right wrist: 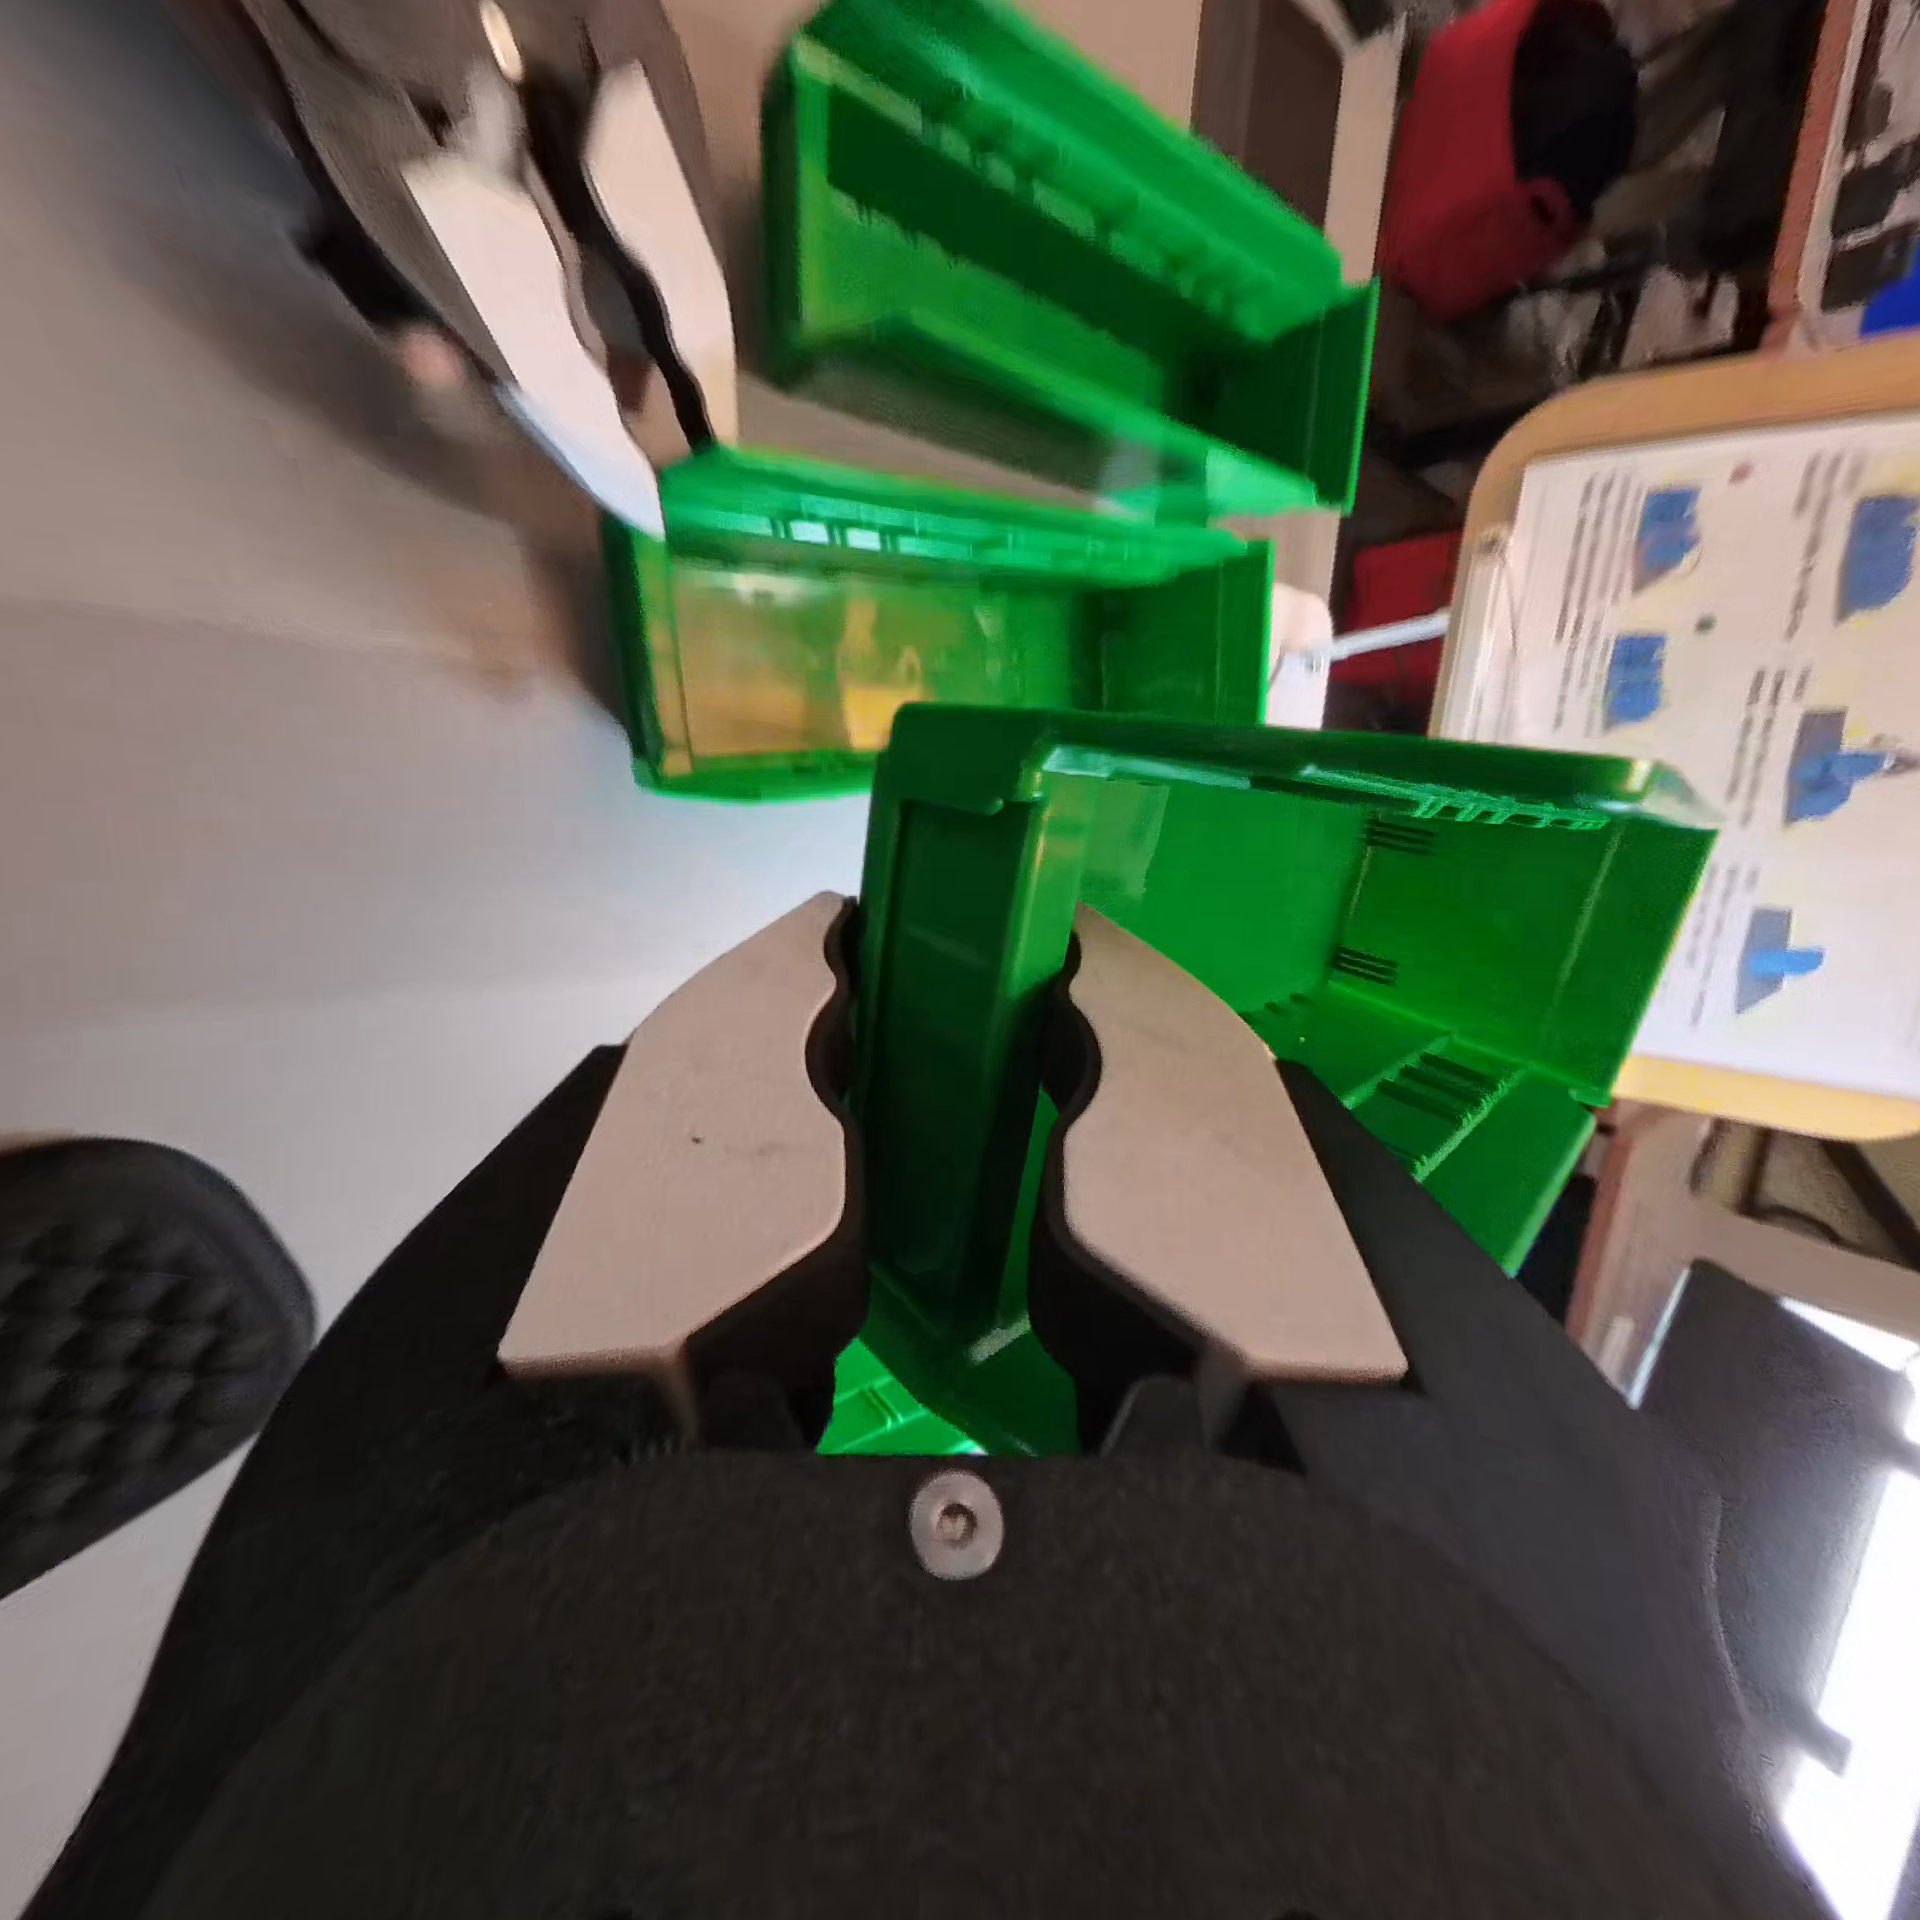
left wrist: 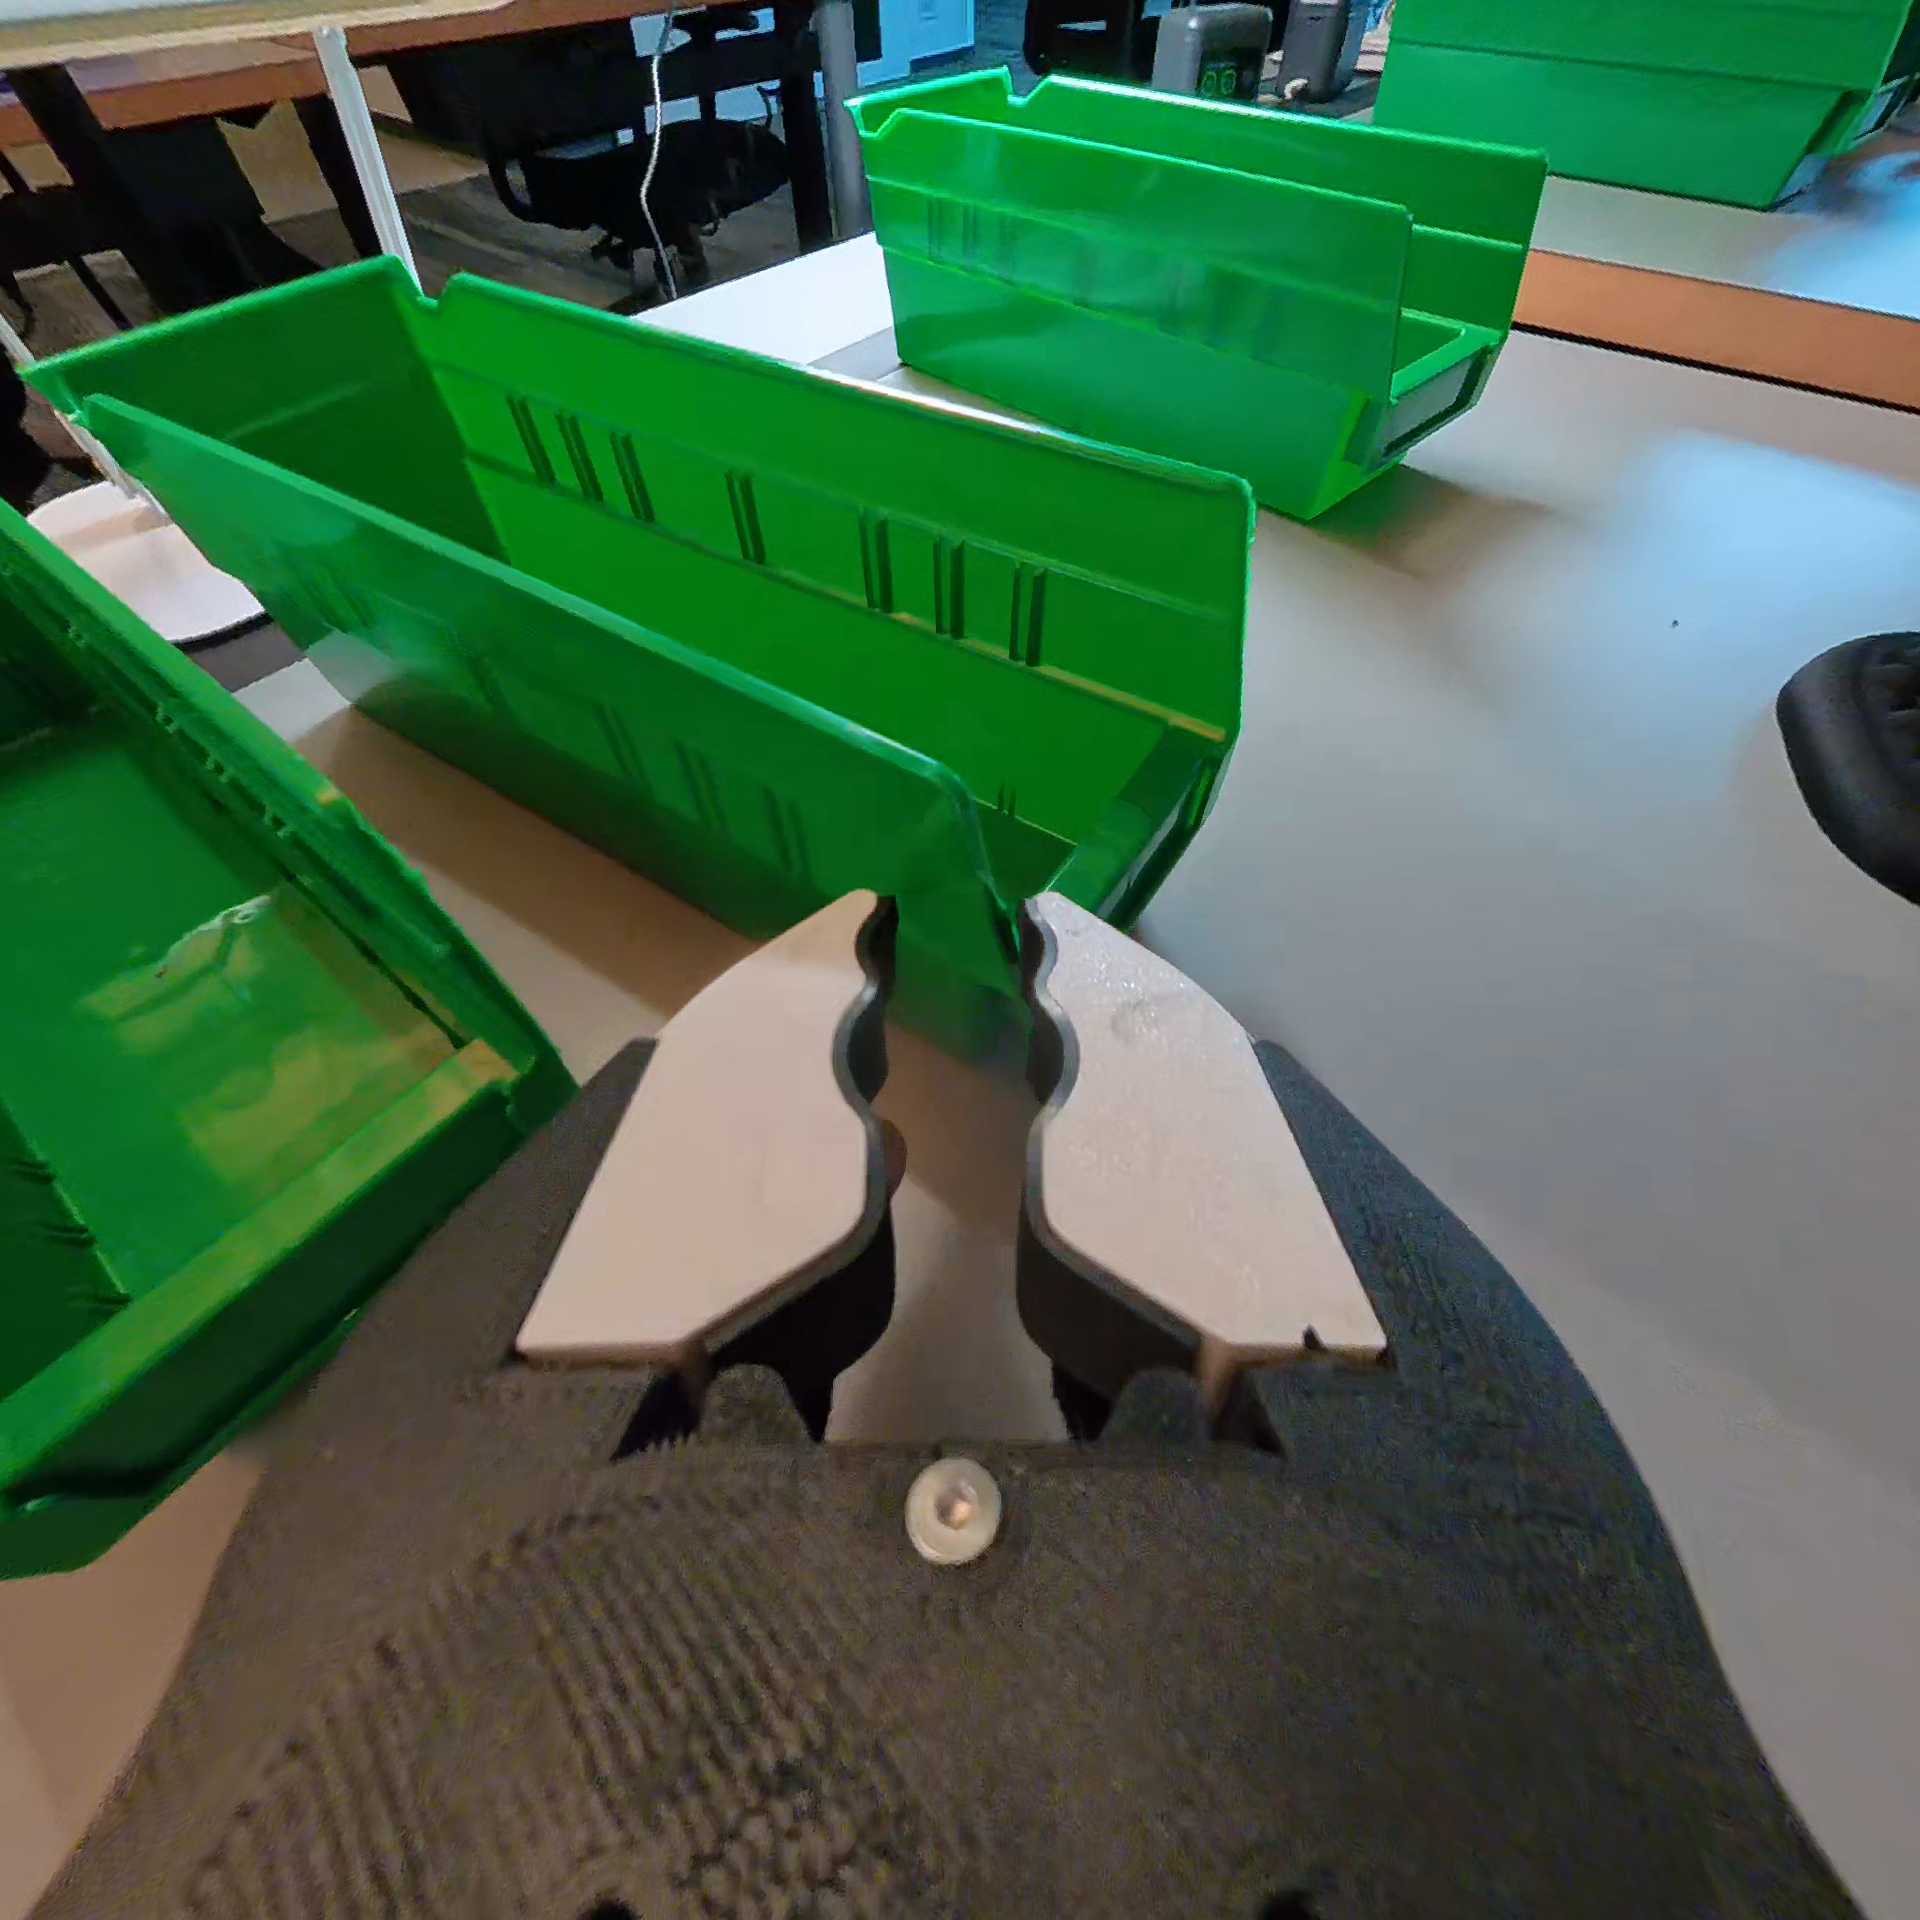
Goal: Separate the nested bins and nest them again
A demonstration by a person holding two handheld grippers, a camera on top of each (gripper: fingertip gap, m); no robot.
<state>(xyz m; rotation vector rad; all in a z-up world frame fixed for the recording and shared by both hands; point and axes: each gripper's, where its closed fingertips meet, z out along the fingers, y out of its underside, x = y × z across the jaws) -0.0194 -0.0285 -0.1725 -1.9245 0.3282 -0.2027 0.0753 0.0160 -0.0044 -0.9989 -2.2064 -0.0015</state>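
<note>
Several green plastic bins are in view. In the left wrist view one bin (left wrist: 727, 582) stands mid-table. My left gripper (left wrist: 958, 914) is closed on the front end of its near side wall, with the jaws a narrow gap apart. A second bin (left wrist: 208, 1039) lies at the near left and a third (left wrist: 1195, 312) stands farther back. My right gripper (right wrist: 961, 925) is shut on the front wall of another green bin (right wrist: 1455, 935), held tilted above the table. The right wrist view, blurred, also shows the left gripper (right wrist: 665, 468) at the corner of its bin (right wrist: 935, 644).
A blurred green bin (left wrist: 1621, 104) shows at the top right. A black textured pad (left wrist: 1860, 769) lies at the table's right edge. The pale table (left wrist: 1507, 935) ends at the left, with desks and chairs beyond. A board with pictures (right wrist: 1714, 727) stands nearby. Spacing between my two grippers at the tips: around 20 centimetres.
</note>
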